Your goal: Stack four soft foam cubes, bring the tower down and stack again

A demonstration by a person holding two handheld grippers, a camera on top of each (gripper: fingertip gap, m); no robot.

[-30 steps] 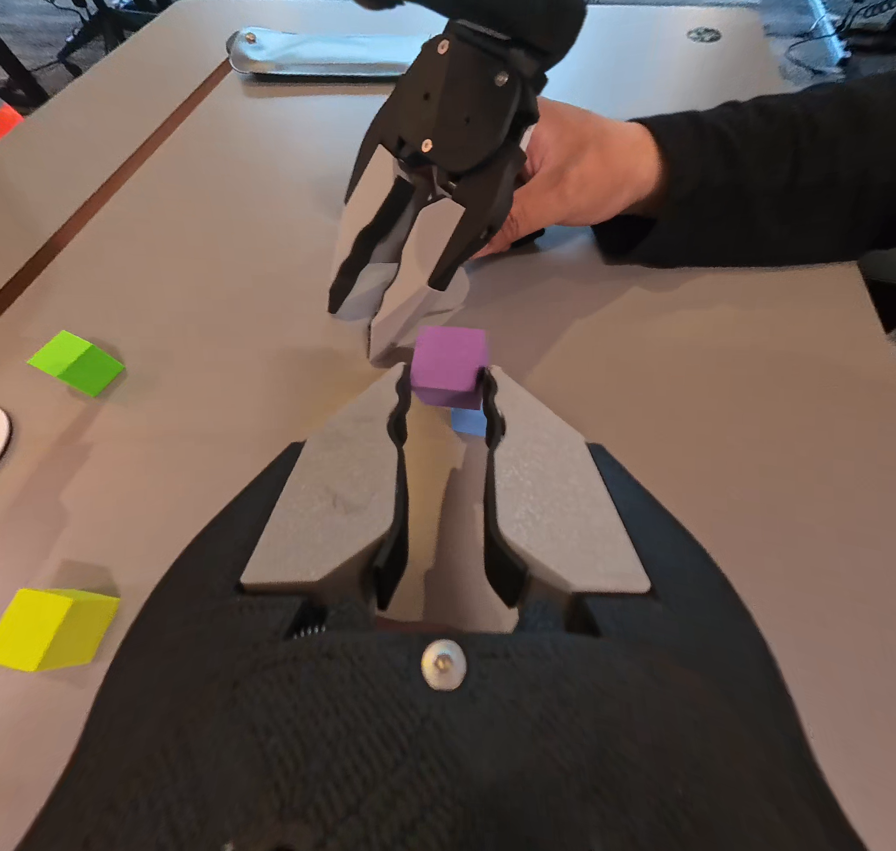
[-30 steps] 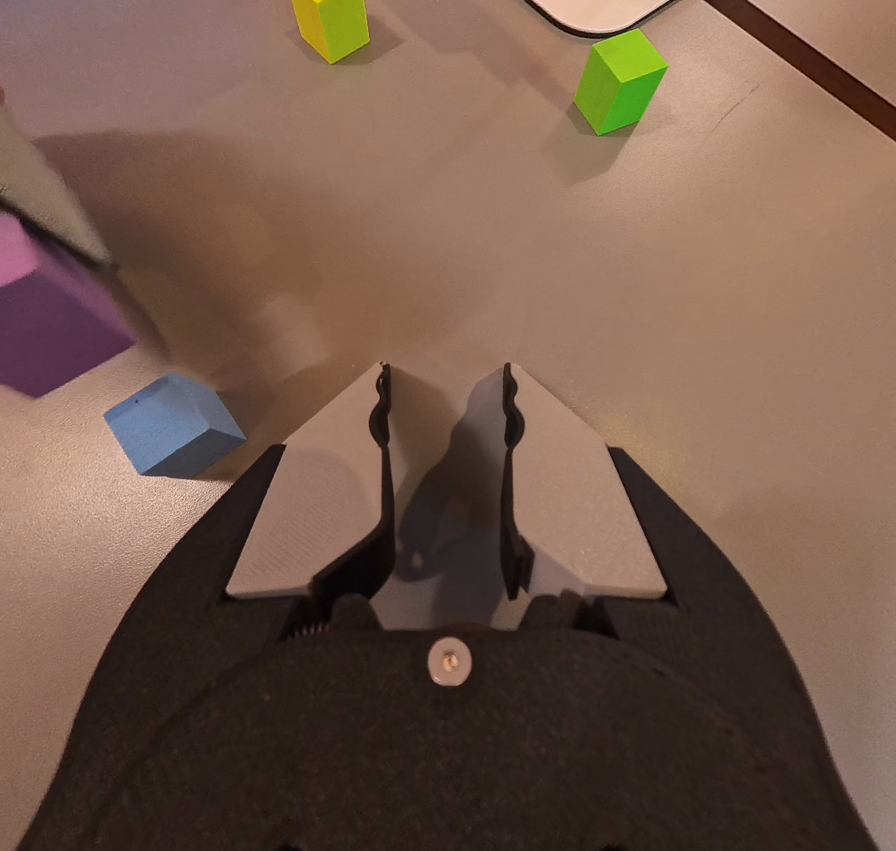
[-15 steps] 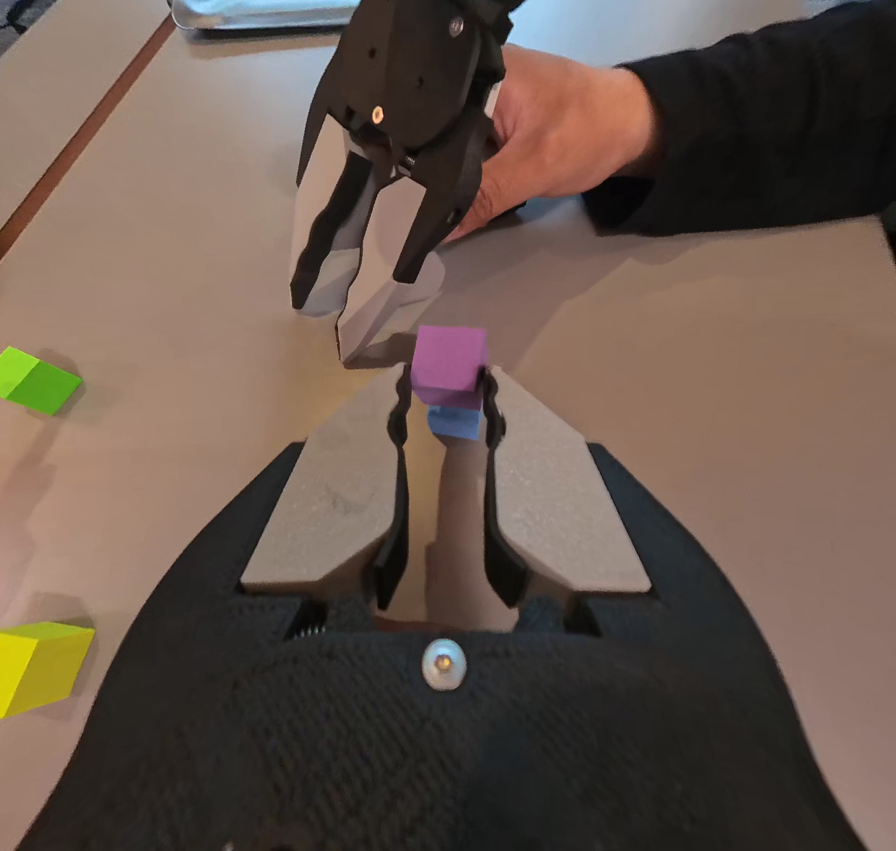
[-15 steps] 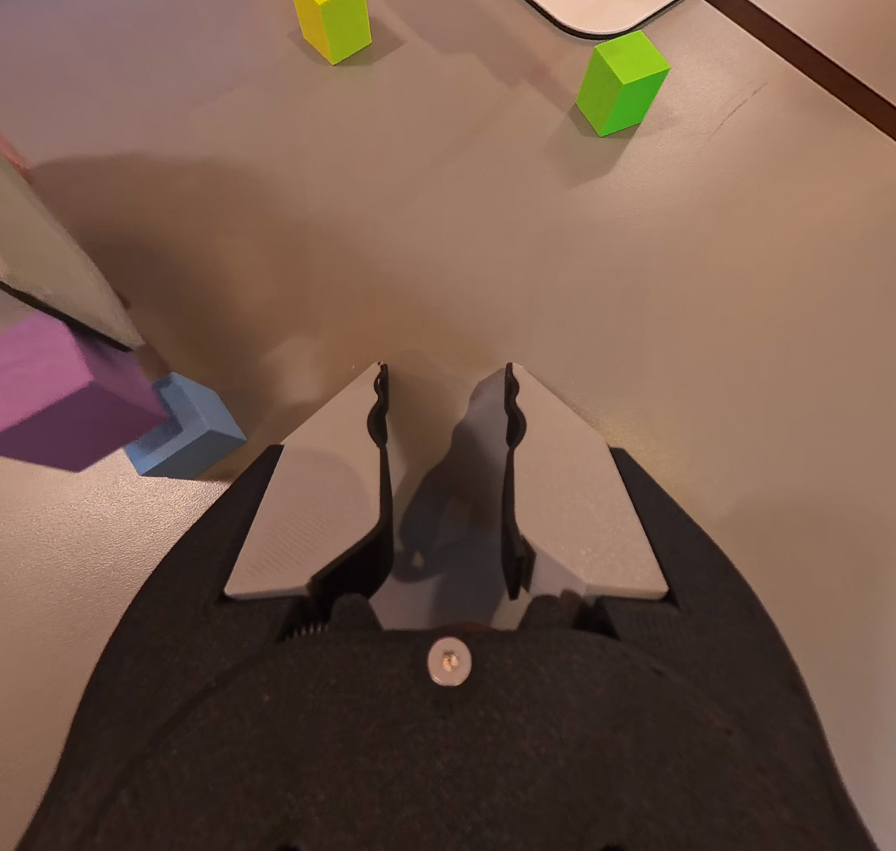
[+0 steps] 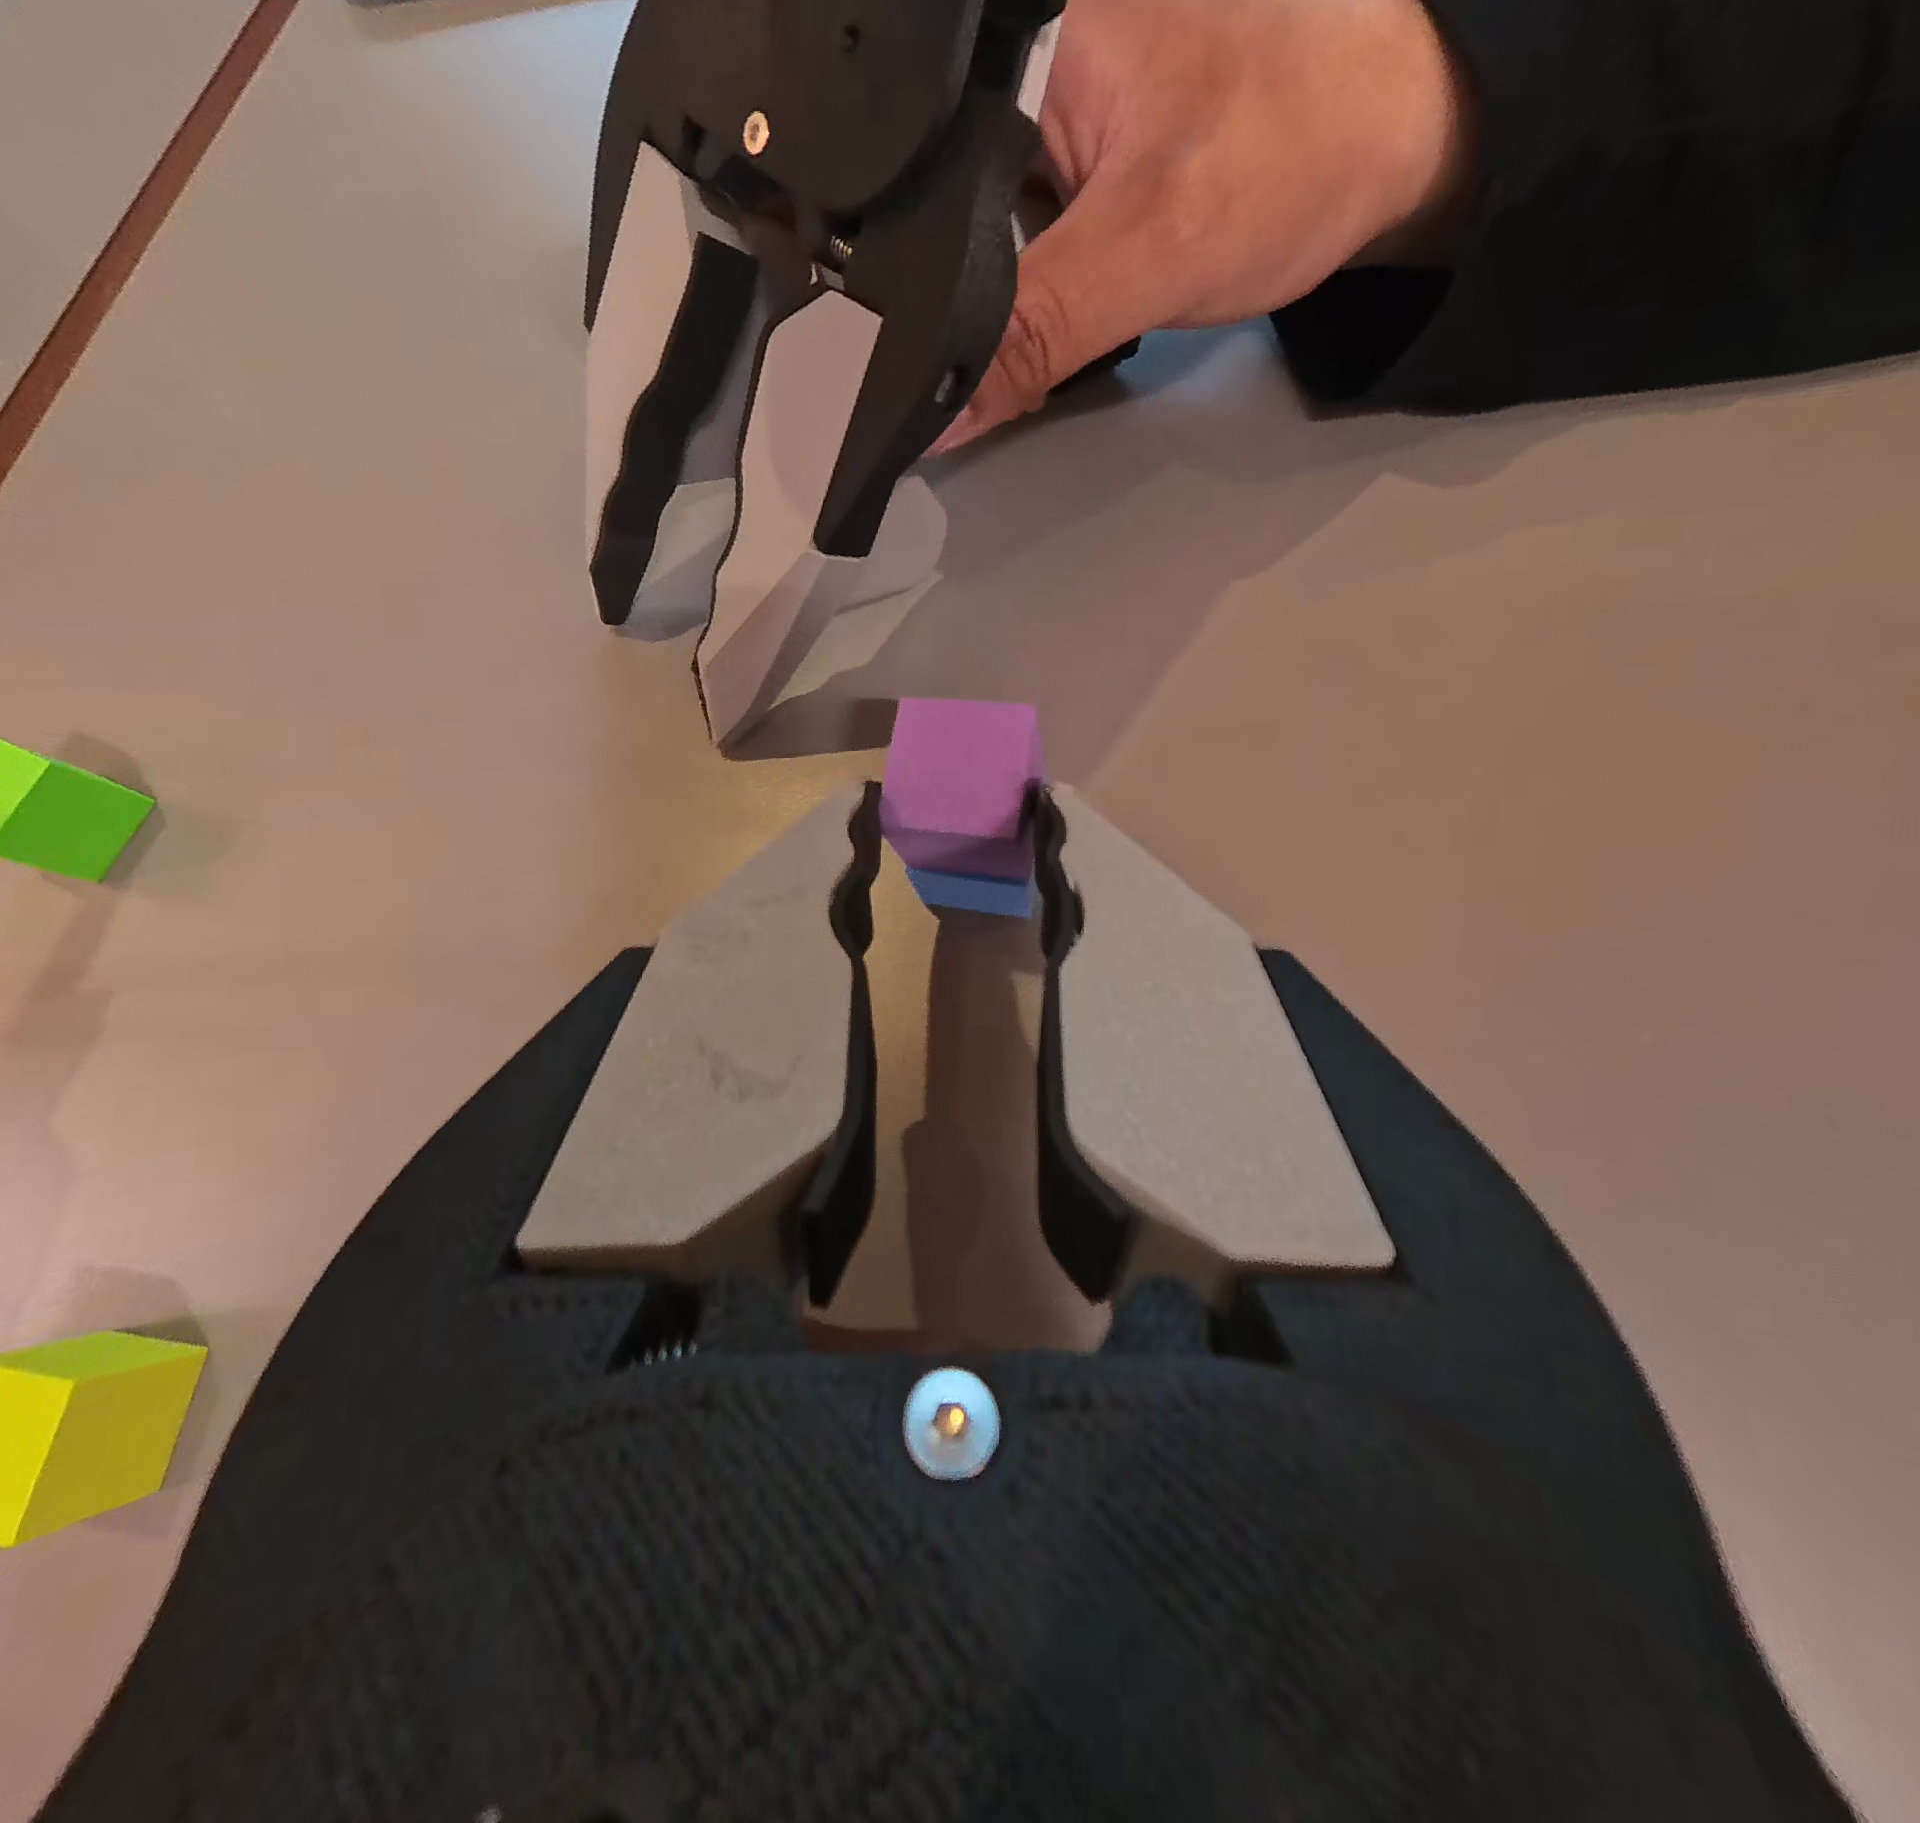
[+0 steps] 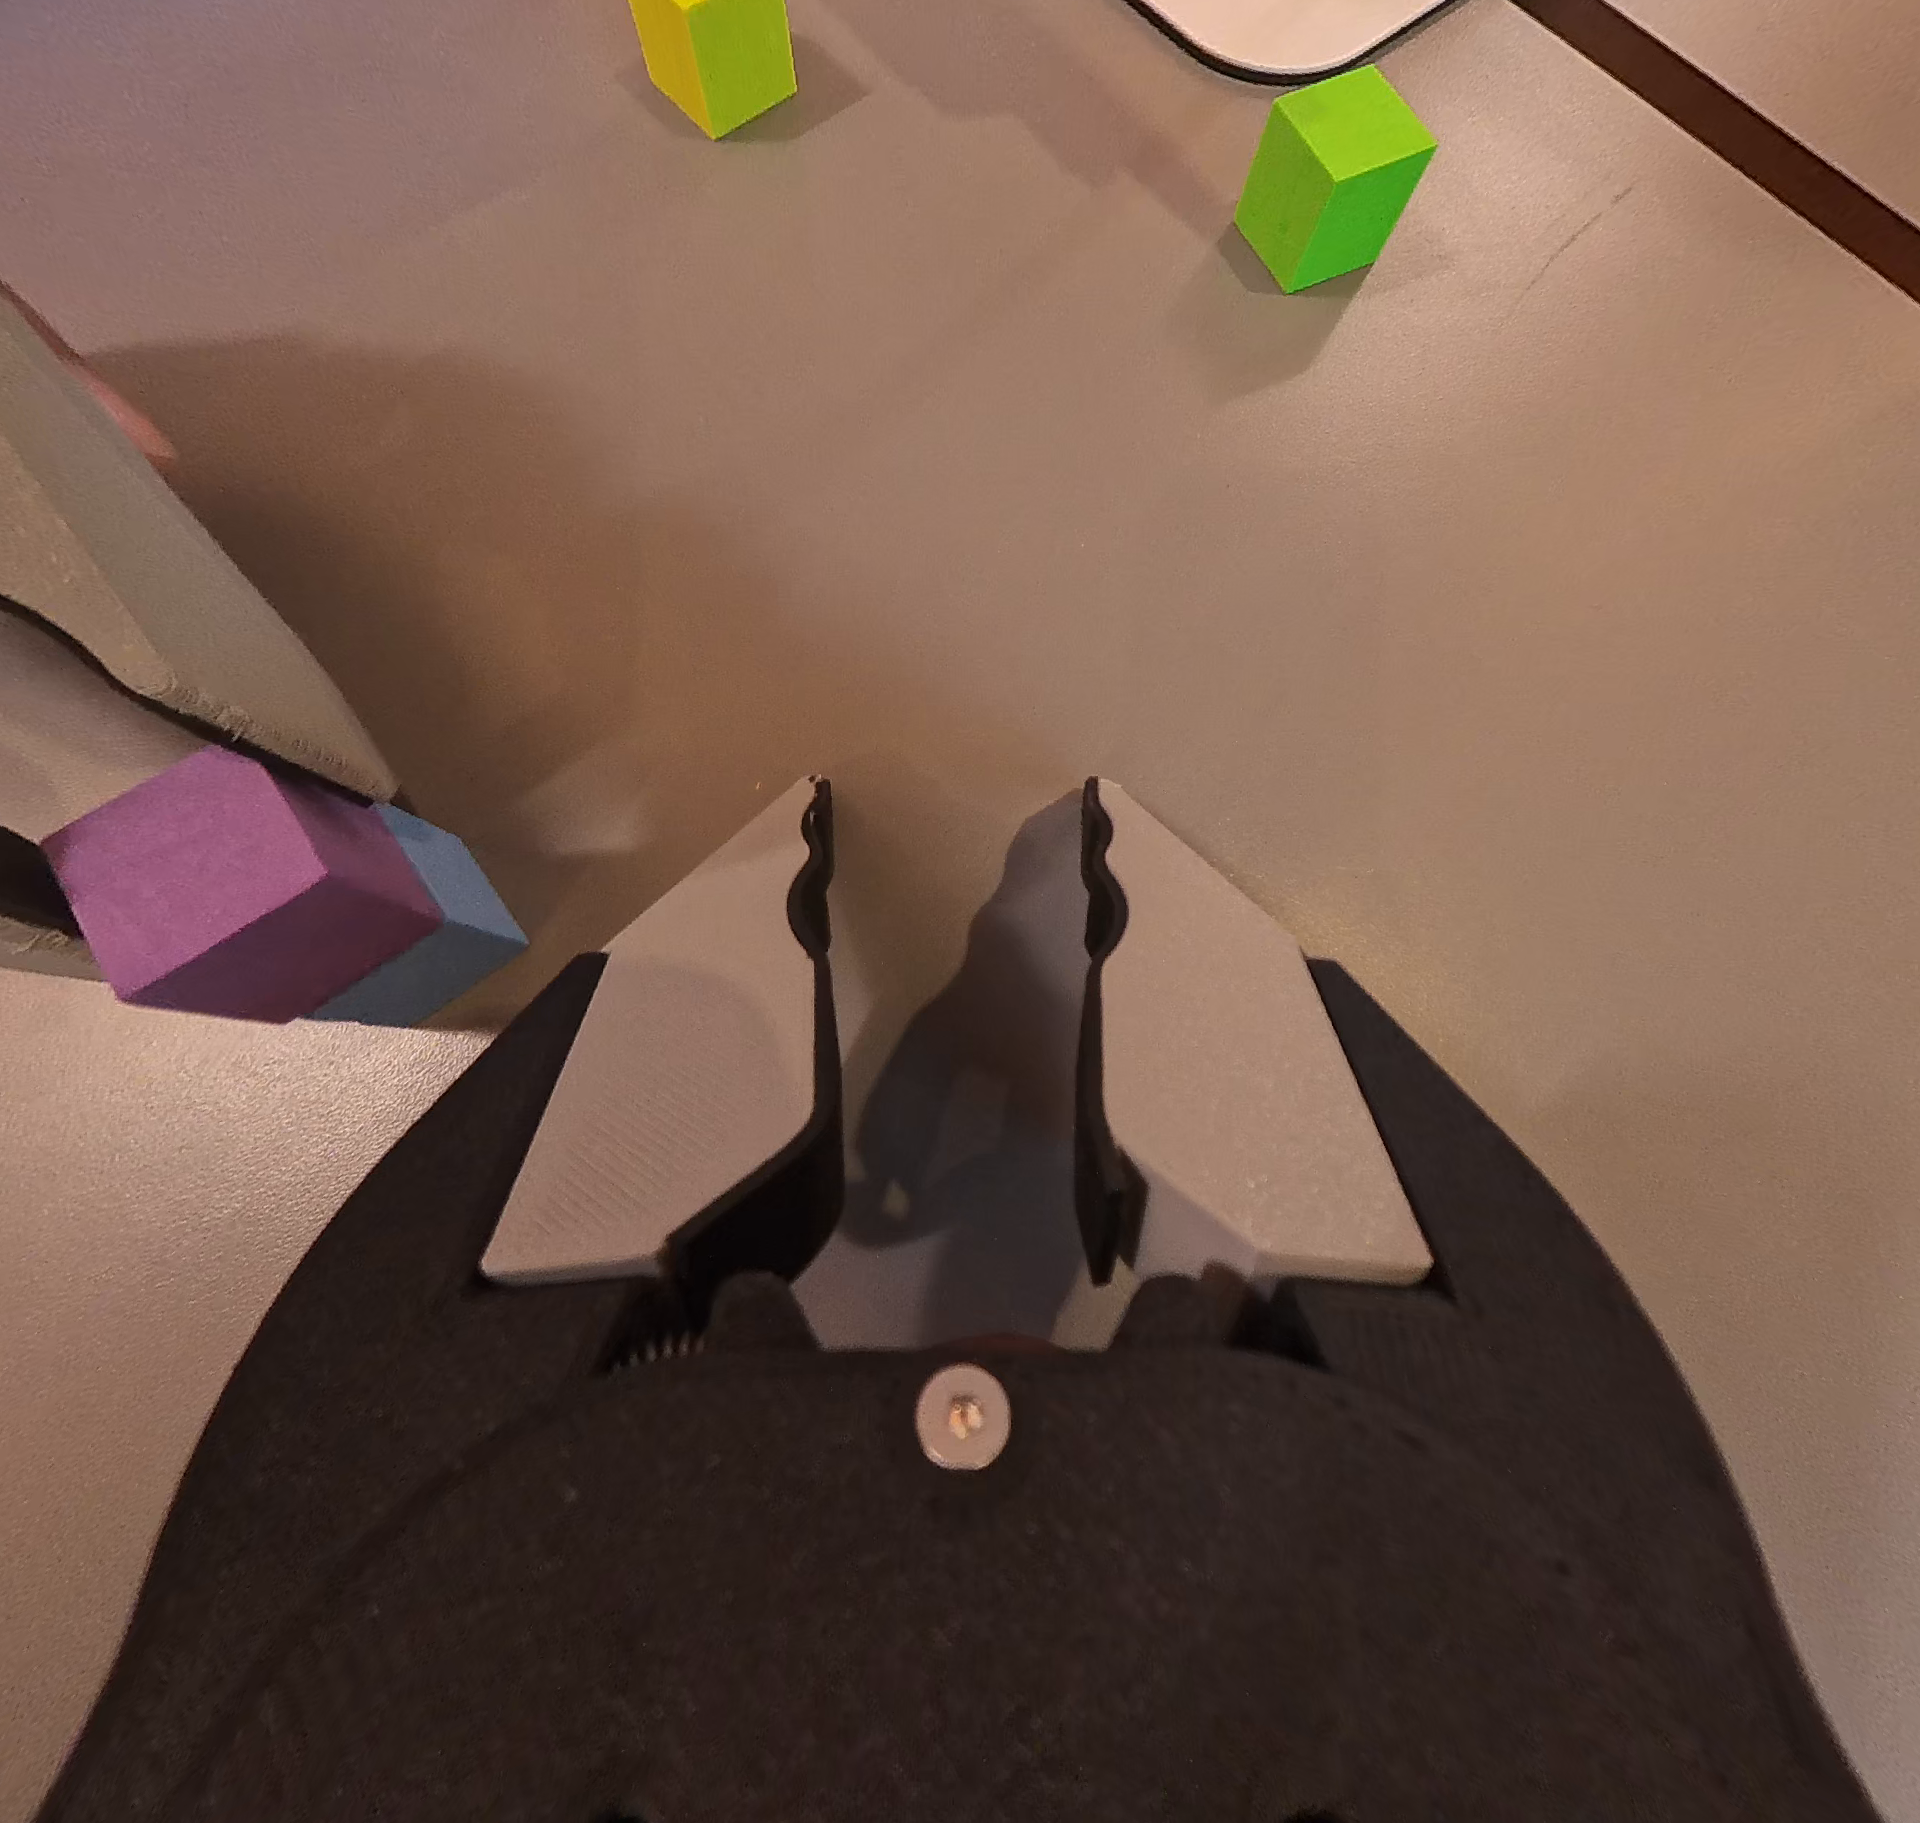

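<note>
While pinched by left claw (image 5: 954, 817), matte purple cube (image 5: 961, 771), atop blue cube (image 5: 977, 892)

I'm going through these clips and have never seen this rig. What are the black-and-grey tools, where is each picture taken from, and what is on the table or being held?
No robot arm here: a person holds a handheld two-finger gripper in each hand, each carrying a camera that looks along its fingers.

In the left wrist view, the left gripper has its jaws shut on a purple foam cube, which sits on or just above a blue foam cube; contact is unclear. Beyond it is the right gripper, held by the person's hand.

The right wrist view shows the right gripper's own open, empty jaws over the grey-brown table. Lying loose on it are a yellow foam cube and a green foam cube.
</note>
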